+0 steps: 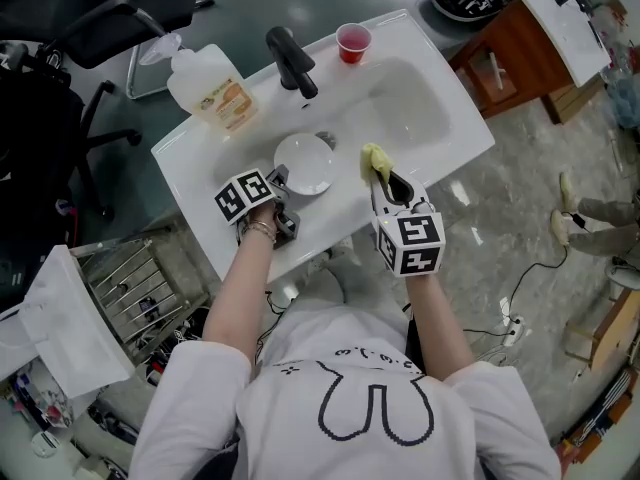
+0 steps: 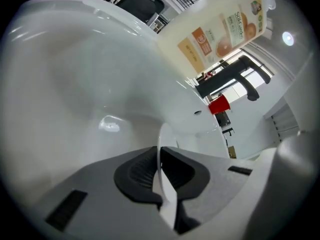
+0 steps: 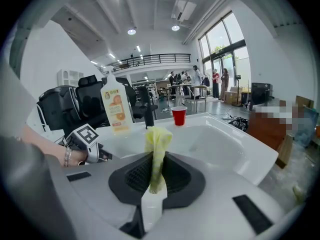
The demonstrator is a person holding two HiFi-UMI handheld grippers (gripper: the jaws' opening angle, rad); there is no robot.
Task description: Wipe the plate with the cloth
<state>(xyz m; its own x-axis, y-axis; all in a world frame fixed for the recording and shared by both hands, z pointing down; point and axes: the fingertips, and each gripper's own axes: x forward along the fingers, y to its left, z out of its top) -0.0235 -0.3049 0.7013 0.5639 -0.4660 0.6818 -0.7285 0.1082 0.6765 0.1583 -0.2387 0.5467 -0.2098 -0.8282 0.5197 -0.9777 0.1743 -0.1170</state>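
A round white plate (image 1: 305,163) is held over the near left part of a white sink (image 1: 430,118). My left gripper (image 1: 278,183) is shut on the plate's near rim. In the left gripper view that rim (image 2: 163,136) shows edge-on as a thin white strip between the dark pads (image 2: 137,176). My right gripper (image 1: 385,180) is shut on a yellow cloth (image 1: 374,157), just right of the plate and apart from it. In the right gripper view the cloth (image 3: 158,144) stands up out of the jaws, and the left gripper (image 3: 86,140) shows at the left.
At the back of the sink stand a black faucet (image 1: 291,62), a large soap bottle (image 1: 211,89) and a red cup (image 1: 353,42). A wire dish rack (image 1: 135,288) sits low at the left, a wooden cabinet (image 1: 505,53) at the right. Office chairs stand behind.
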